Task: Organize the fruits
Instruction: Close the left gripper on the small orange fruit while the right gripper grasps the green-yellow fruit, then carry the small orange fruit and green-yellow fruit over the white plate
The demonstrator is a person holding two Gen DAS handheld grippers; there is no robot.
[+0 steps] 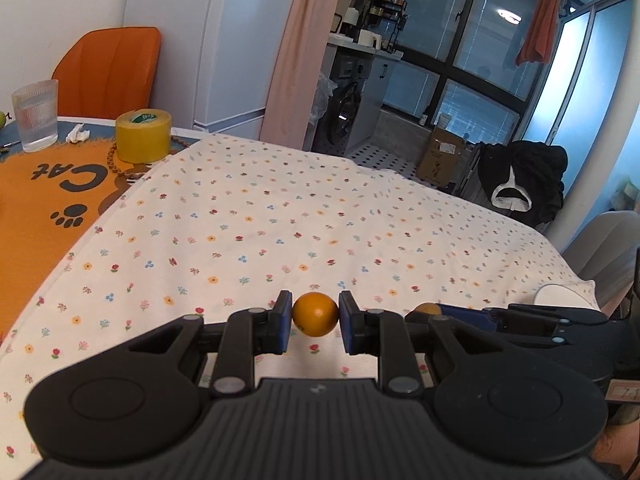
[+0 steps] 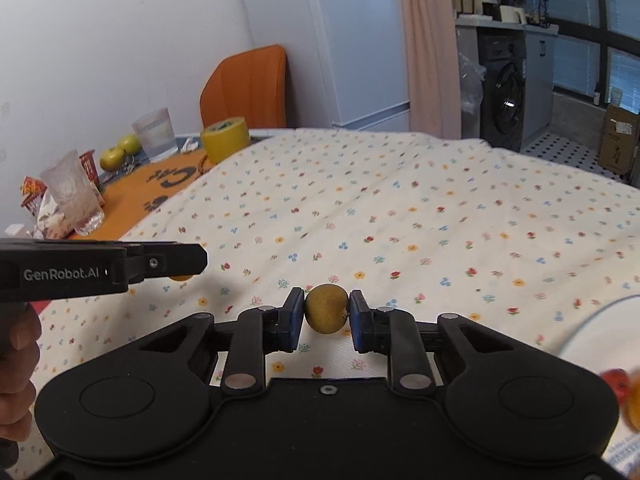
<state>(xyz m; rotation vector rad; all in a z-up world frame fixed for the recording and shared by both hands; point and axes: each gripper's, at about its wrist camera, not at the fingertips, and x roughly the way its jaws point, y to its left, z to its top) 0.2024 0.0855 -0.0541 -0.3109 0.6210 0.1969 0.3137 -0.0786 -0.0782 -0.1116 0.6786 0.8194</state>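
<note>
My left gripper is clamped on an orange, its blue pads pressing the fruit from both sides. The orange sits between the fingertips just above the flowered tablecloth, near my edge of the table. My right gripper is clamped the same way on a brownish-yellow pear, with the stem end turned toward the right pad, also low over the cloth at the near edge.

The two tools are side by side: from the right wrist view the left one reaches in from the left with a bit of orange showing under its tip, and a hand grips its handle. From the left wrist view the right tool lies just to the right, with part of the pear peeking past its fingers.

A white plate lies at the near right, and blurred red and orange fruit shows at that edge of the picture. At the far left, on an orange mat, stand a roll of yellow tape, two ribbed glasses and two green apples, well apart from both grippers.
</note>
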